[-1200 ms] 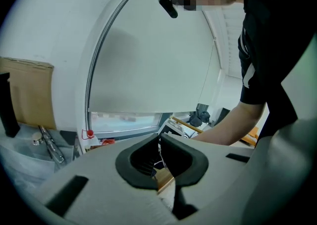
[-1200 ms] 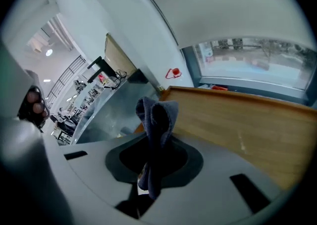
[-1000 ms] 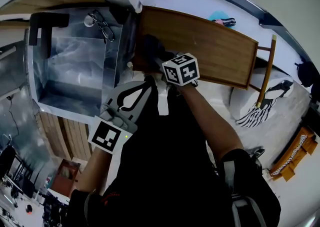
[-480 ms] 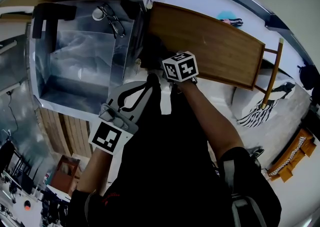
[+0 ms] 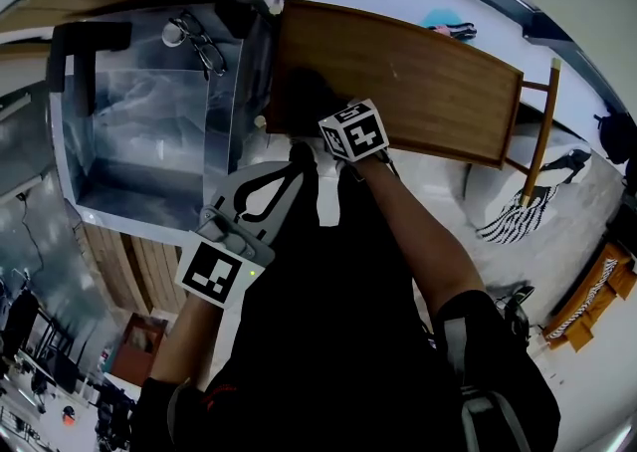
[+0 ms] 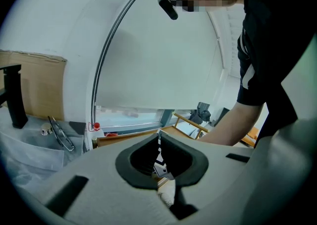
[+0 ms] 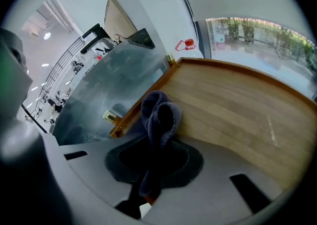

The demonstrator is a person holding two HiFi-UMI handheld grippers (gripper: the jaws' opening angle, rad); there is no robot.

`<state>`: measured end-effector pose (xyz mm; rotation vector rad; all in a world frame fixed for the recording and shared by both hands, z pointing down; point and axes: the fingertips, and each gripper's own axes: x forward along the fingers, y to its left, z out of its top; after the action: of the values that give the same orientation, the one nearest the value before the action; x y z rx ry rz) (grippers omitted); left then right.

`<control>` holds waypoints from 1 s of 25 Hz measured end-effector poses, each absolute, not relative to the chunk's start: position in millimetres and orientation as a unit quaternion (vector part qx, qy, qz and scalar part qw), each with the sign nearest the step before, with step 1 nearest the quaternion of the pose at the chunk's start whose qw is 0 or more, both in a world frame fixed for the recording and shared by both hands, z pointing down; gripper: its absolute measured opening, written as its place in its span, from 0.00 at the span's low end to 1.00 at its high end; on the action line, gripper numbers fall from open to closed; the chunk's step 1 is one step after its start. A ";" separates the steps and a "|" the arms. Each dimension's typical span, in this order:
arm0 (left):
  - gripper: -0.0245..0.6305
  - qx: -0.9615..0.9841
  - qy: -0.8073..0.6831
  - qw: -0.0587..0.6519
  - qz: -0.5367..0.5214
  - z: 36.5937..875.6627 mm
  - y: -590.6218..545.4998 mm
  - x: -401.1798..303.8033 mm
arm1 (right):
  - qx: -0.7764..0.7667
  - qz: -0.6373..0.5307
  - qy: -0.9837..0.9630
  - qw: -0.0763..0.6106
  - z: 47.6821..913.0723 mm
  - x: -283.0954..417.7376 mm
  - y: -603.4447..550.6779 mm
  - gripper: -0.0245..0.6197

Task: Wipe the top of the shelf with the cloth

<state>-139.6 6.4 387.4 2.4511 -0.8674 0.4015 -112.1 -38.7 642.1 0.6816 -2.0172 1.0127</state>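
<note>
Over the near-left corner of the shelf top, the right gripper clamps the cloth; the board's long axis runs toward 2 o'clock. The left gripper, closed and empty, hangs farther back.

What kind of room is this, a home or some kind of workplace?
Probably a workplace, perhaps a lab or studio: beyond the wooden shelf and a clear plastic bin lies a large open hall with equipment, and there is a big window.
</note>
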 end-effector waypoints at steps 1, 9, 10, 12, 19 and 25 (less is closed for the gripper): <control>0.09 0.903 -0.316 0.252 0.149 387.5 6.5 -135.3 | 0.269 0.396 -0.790 0.383 642.8 -107.0 -37.8 0.12; 0.09 0.911 -0.289 0.250 0.159 388.2 5.9 -96.5 | 0.286 0.384 -0.785 0.393 644.6 -60.2 -33.6 0.11; 0.09 0.912 -0.285 0.247 0.159 387.5 5.1 -90.9 | 0.287 0.381 -0.785 0.395 644.7 -53.7 -33.0 0.12; 0.09 0.916 -0.276 0.243 0.161 386.2 4.1 -79.5 | 0.292 0.379 -0.783 0.397 644.6 -39.9 -31.9 0.11; 0.09 0.922 -0.255 0.238 0.165 385.0 3.5 -45.0 | 0.317 0.381 -0.772 0.399 646.8 10.7 -28.8 0.11; 0.09 0.926 -0.241 0.236 0.168 383.5 3.6 -15.2 | 0.334 0.374 -0.764 0.405 644.3 51.7 -25.9 0.12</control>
<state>-15.2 3.6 383.5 2.5416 -0.6603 0.4607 51.7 -25.9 644.3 0.8441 -1.9286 0.9447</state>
